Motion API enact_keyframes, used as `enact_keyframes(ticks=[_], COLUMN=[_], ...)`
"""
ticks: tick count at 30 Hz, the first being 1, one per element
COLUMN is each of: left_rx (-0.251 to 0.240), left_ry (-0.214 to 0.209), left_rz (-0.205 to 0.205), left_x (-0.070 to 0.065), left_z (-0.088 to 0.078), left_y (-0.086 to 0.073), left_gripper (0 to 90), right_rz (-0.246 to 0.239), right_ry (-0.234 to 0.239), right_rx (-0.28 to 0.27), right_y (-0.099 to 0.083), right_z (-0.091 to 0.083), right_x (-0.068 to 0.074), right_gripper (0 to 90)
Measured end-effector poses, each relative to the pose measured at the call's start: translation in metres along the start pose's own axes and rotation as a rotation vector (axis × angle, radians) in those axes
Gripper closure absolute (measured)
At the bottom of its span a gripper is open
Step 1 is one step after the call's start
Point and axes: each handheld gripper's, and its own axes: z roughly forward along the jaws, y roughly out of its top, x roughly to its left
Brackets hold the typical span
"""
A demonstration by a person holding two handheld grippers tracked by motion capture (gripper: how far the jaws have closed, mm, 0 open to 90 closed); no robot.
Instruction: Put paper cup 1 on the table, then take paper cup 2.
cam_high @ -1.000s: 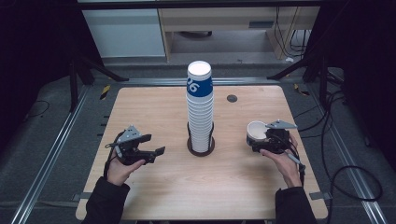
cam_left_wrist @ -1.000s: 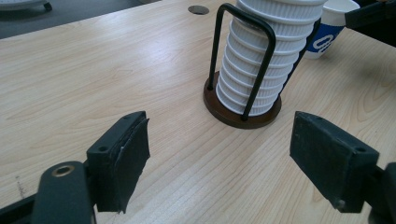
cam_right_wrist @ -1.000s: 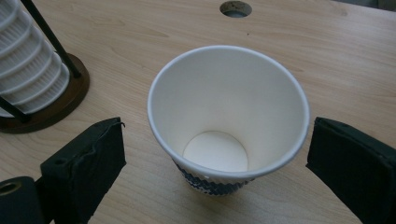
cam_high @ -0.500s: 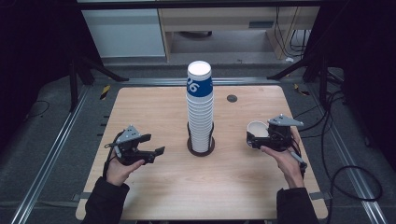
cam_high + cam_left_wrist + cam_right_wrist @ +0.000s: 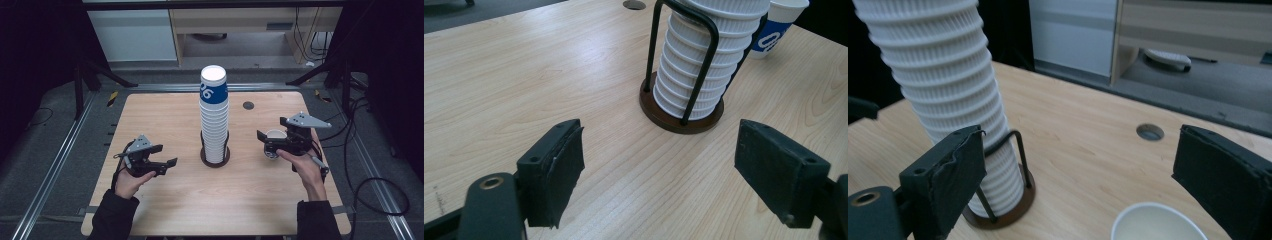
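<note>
While both grippers are gaping empty, the right gripper (image 5: 272,142) is lifting off the single cup (image 5: 274,137).
Released cup is standing beside the cup stack (image 5: 214,117); left gripper (image 5: 167,166) is idling.

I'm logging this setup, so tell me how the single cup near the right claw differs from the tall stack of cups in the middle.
The single cup stands alone on the table; the stack of cups is many cups nested, held in a wire holder on a round brown base. The single cup is low; the stack rises far taller. The single cup's mouth faces up; the stack's cups look inverted. Both are white paper cups with blue print.
</note>
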Motion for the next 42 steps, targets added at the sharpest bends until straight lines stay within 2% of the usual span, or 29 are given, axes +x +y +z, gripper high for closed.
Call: enact_keyframes(ticks=[7, 13, 17, 22, 27, 42], left_rx=[0.001, -0.001, -0.005, -0.006, -0.006, 0.015], left_ry=[-0.001, 0.01, 0.011, 0.008, 0.011, 0.02], left_rz=[-0.009, 0.004, 0.001, -0.012, -0.016, -0.005], left_x=[0.001, 0.001, 0.002, 0.003, 0.003, 0.001], left_z=[0.0, 0.002, 0.002, 0.003, 0.004, 0.009], left_y=[-0.001, -0.001, -0.002, -0.003, -0.003, -0.004], left_gripper=[19.7, 20.1, 22.1, 23.3, 23.4, 24.7], right_rz=[-0.005, -0.03, -0.053, -0.066, -0.085, -0.096], right_ry=[0.069, 0.115, 0.141, 0.185, 0.208, 0.238], right_rx=[-0.078, -0.113, -0.117, -0.147, -0.16, -0.172], right_y=[0.019, 0.039, 0.051, 0.065, 0.074, 0.094], right_z=[-0.002, 0.002, 0.006, 0.01, 0.017, 0.05], right_x=[0.01, 0.025, 0.035, 0.048, 0.061, 0.082], right_gripper=[7.0, 7.0, 6.8, 6.7, 6.4, 6.1])
